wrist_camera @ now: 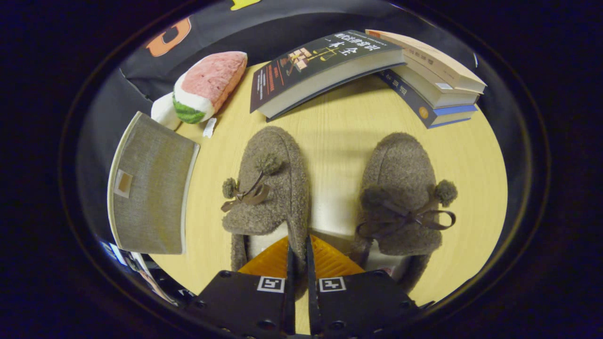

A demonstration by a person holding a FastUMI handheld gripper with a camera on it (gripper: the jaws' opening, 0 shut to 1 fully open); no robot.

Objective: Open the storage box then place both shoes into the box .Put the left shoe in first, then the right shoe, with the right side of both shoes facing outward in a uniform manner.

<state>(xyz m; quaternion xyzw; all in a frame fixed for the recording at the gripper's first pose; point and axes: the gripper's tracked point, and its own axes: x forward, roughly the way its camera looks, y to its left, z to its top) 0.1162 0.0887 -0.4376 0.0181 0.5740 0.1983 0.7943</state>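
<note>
The tongs (298,245) are pinched on the near collar wall of the left slipper (268,188); soft, light, compressible.

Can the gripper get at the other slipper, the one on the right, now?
Probably not yet. The gripper is shut on the inner side wall of the left slipper, so it is busy. The right slipper sits apart on the bare table, nothing covering it.

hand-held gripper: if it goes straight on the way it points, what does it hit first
The hand-held gripper, fingers nearly closed, already pinches the side wall of the left slipper. Straight on lies more of that wall, then probably bare table and the dark-covered book.
</note>
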